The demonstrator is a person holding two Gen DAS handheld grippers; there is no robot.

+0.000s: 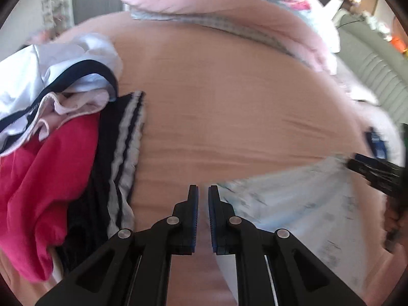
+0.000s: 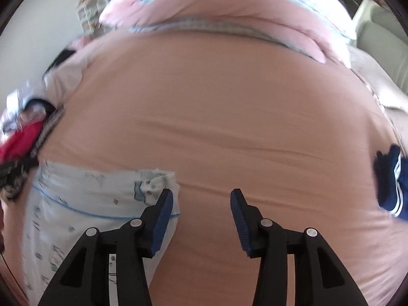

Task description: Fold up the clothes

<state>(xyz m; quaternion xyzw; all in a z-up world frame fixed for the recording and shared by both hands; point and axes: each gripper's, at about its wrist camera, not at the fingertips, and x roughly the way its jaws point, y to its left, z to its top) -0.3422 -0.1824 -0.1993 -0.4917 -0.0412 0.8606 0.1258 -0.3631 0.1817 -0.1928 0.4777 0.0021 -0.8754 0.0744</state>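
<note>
On the pink bed (image 1: 229,117) lies one pale printed garment (image 2: 84,199), flat near the front edge. The left claw (image 1: 203,191) is pressed together with nothing between its pads, the garment just beside its right finger. The right claw (image 2: 201,199) stands spread and empty beside the garment's corner. One heap of unfolded clothes (image 1: 58,127) sits left: white, red, and dark striped pieces. One navy striped item (image 2: 390,183) lies at the right.
</note>
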